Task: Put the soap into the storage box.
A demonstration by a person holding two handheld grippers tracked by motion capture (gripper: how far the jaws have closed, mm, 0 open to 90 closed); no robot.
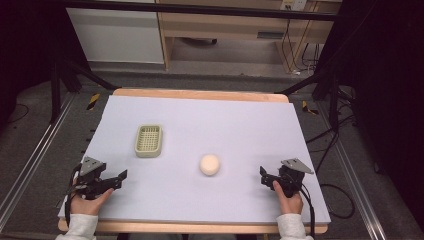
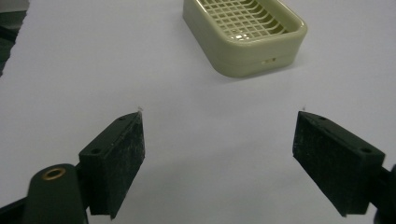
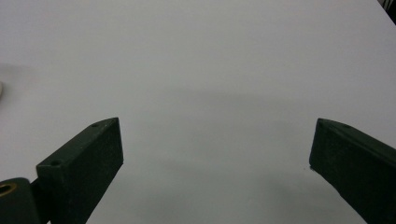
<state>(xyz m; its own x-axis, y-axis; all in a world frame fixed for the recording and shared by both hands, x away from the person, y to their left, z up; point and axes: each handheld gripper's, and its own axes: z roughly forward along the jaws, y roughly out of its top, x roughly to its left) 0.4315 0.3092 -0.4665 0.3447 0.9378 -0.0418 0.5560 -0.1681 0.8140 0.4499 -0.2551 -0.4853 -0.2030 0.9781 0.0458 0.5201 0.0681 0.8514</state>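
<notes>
A pale green soap dish (image 1: 148,140) with a grid bottom sits on the left half of the white sheet (image 1: 210,125). A round cream soap bar (image 1: 210,164) lies near the middle, apart from the dish. My left gripper (image 1: 119,179) rests at the front left, held by a hand, with its jaws wide apart and nothing between them. In the left gripper view the left gripper (image 2: 220,113) points at the dish (image 2: 245,32), which lies ahead and slightly right. My right gripper (image 1: 264,176) stands open at the front right, to the right of the soap. The right gripper (image 3: 217,121) faces bare sheet.
The sheet covers a wooden table (image 1: 200,94). Cables (image 1: 325,145) and black frame legs (image 1: 332,95) stand off the right side. A metal rail (image 1: 30,165) runs along the floor at the left, and a wooden shelf unit (image 1: 225,30) stands beyond the table.
</notes>
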